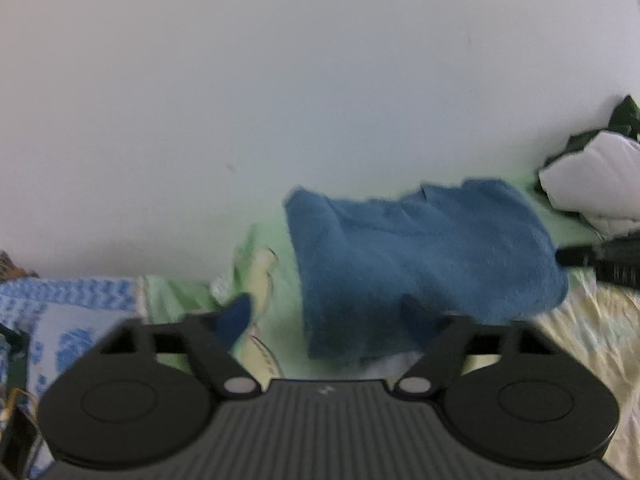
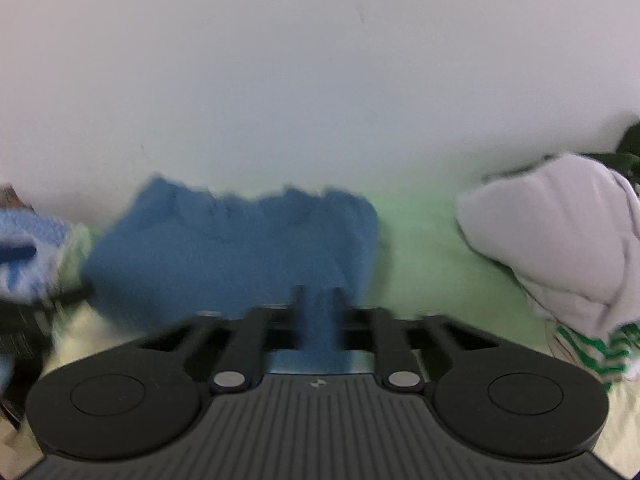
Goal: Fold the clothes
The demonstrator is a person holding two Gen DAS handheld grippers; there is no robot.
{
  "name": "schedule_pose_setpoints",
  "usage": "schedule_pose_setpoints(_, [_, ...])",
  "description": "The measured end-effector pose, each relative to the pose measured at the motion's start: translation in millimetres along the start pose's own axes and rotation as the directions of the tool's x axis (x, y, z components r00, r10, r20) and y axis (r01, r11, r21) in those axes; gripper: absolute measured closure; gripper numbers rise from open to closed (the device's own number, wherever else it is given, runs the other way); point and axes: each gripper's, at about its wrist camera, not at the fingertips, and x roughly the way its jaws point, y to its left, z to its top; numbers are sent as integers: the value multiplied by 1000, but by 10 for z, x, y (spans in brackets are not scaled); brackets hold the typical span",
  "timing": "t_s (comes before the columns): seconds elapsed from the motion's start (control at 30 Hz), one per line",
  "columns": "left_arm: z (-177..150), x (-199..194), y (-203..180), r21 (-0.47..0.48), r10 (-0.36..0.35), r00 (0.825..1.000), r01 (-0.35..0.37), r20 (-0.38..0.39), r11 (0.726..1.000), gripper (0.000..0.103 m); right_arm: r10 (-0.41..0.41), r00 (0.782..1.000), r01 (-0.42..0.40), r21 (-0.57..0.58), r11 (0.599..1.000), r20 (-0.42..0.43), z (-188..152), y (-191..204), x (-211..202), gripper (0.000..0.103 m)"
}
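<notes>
Nearly together, the right gripper (image 2: 318, 300) pinches the near edge of the fuzzy blue cloth (image 2: 240, 248) lying on the pale green bedsheet (image 2: 432, 264); the left gripper (image 1: 328, 312) stands open around its other corner. Pulling one-handed could bunch the fold.

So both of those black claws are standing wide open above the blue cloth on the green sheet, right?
Not quite. Only the left gripper is open. The right gripper is shut on the blue cloth, pinching its near edge, as the right wrist view shows. The rest holds: the cloth does lie on the green sheet.
</notes>
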Motion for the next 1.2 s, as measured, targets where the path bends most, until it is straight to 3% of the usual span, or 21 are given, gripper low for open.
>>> schedule_pose_setpoints(0.03, [12, 96, -10, 1, 5, 1000, -5, -31, 1000, 48, 1, 1000, -1, 0, 1000, -24, -32, -3, 37, 100])
schedule_pose_setpoints(0.13, [-8, 246, -15, -22, 29, 998, -30, -52, 999, 39, -11, 999, 12, 17, 1000, -44, -49, -9, 128, 100])
schedule_pose_setpoints(0.23, [-45, 341, -72, 23, 92, 994, -91, -53, 996, 19, -17, 998, 19, 22, 1000, -64, -22, -17, 240, 100])
schedule_pose_setpoints(0.3, [-76, 353, -85, 48, 116, 991, -114, -59, 992, 13, -20, 997, 22, 27, 999, -69, -2, -36, 275, 100])
schedule_pose_setpoints(0.37, [-58, 331, -56, 47, 114, 990, -110, -86, 993, 15, -24, 997, 27, 26, 999, -79, 26, -30, 262, 100])
schedule_pose_setpoints(0.4, [-33, 319, -40, 42, 110, 989, -106, -103, 993, 22, -25, 998, 27, 32, 999, -66, 39, -39, 194, 99])
schedule_pose_setpoints(0.47, [14, 225, -18, 17, 93, 988, -91, -121, 996, 30, -16, 1000, 17, 47, 999, -23, 49, -60, 23, 86])
schedule_pose_setpoints(0.5, [17, 157, -31, 11, 106, 986, -106, -126, 994, 28, -10, 1000, 10, 46, 999, -6, 34, -51, -62, 72])
schedule_pose_setpoints(0.53, [20, 89, -43, 5, 120, 984, -120, -131, 993, 24, -16, 1000, 16, 35, 999, -1, 18, -23, -142, 65])
schedule_pose_setpoints(0.6, [11, -73, -58, -16, 122, 985, -125, -123, 992, 9, -12, 1000, 12, 3, 1000, 0, -30, 60, -281, 65])
schedule_pose_setpoints(0.67, [-19, -217, -91, -30, 111, 988, -115, -111, 993, 3, -4, 1000, 4, -30, 1000, 0, -80, 146, -419, 65])
schedule_pose_setpoints(0.77, [-83, -396, -158, -41, 108, 988, -113, -111, 993, 3, -3, 1000, 2, -38, 999, -4, -151, 236, -606, 62])
schedule_pose_setpoints(0.83, [-150, -482, -176, -60, 107, 987, -115, -123, 992, 3, -18, 1000, 18, -30, 999, 4, -205, 273, -716, 51])
schedule_pose_setpoints(1.0, [-311, -703, -236, -76, 124, 983, -135, -134, 988, 1, -39, 999, 39, -12, 999, 14, -352, 349, -928, 43])
schedule_pose_setpoints(1.2, [-502, -989, -308, -96, 159, 977, -173, -141, 980, 1, -27, 999, 27, 9, 1000, 20, -484, 342, -1070, 42])
